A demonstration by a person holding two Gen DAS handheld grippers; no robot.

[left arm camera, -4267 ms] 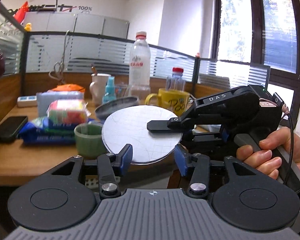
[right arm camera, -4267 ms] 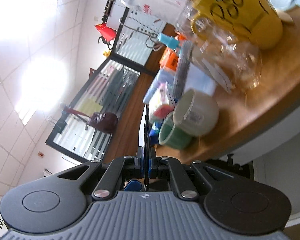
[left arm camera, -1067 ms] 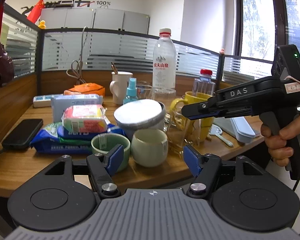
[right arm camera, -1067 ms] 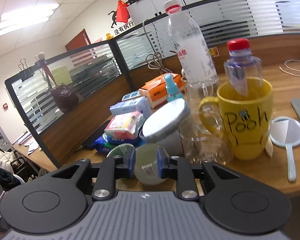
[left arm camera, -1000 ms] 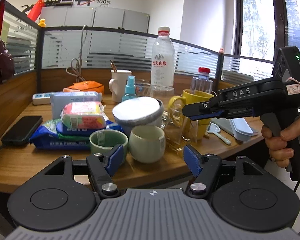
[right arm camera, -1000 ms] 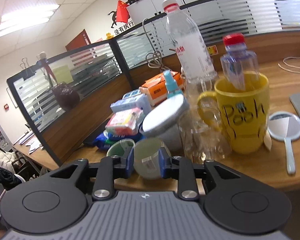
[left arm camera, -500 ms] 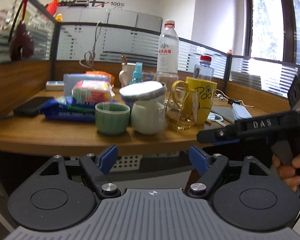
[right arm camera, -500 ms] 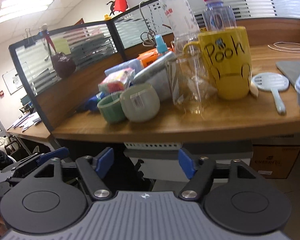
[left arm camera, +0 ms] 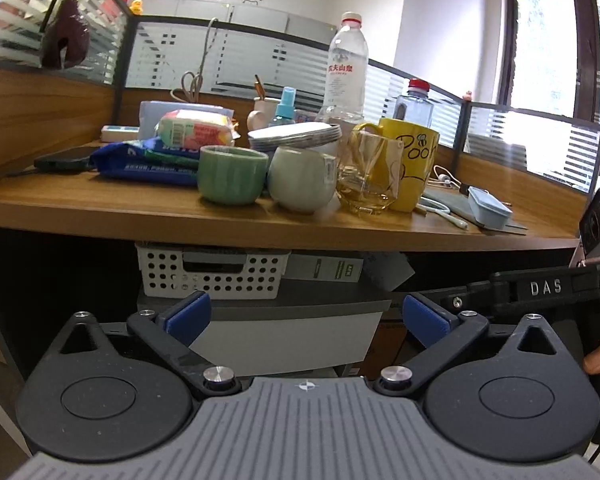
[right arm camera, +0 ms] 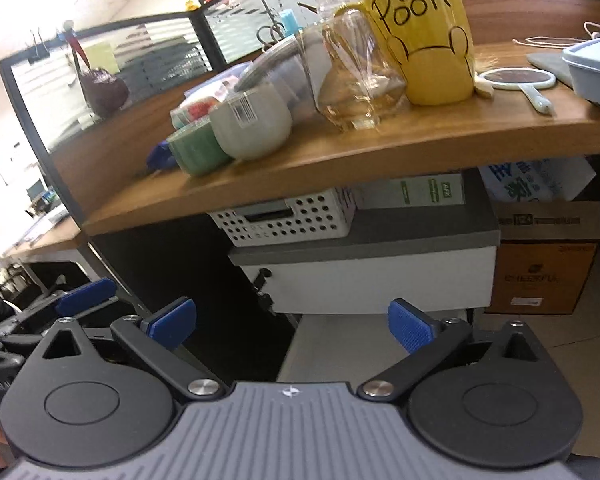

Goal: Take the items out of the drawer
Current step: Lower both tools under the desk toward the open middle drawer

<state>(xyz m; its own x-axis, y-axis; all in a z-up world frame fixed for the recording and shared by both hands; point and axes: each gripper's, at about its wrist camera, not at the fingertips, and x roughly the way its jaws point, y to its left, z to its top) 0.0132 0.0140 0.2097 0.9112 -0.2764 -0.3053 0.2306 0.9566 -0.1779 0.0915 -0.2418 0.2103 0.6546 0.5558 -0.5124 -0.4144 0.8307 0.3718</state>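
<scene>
Two grippers were held below the desk edge, facing the drawer unit beneath it. The left gripper had its blue-padded fingers spread wide apart, gripping nothing; the right gripper likewise stood with fingers parted and empty. The right gripper's side arm, seen from the left wrist view, bore the lettering "DAS". The drawer front appeared closed, with a white perforated basket on top of the unit. On the desk, a yellow mug read "Pooh", beside a clear glass. A pale cup carried a barcode sticker and touched a green cup. A water bottle showed a red Chinese-character label. The far wall read "100%". A cardboard box stood just beside the drawer unit, its print too faint to read.
</scene>
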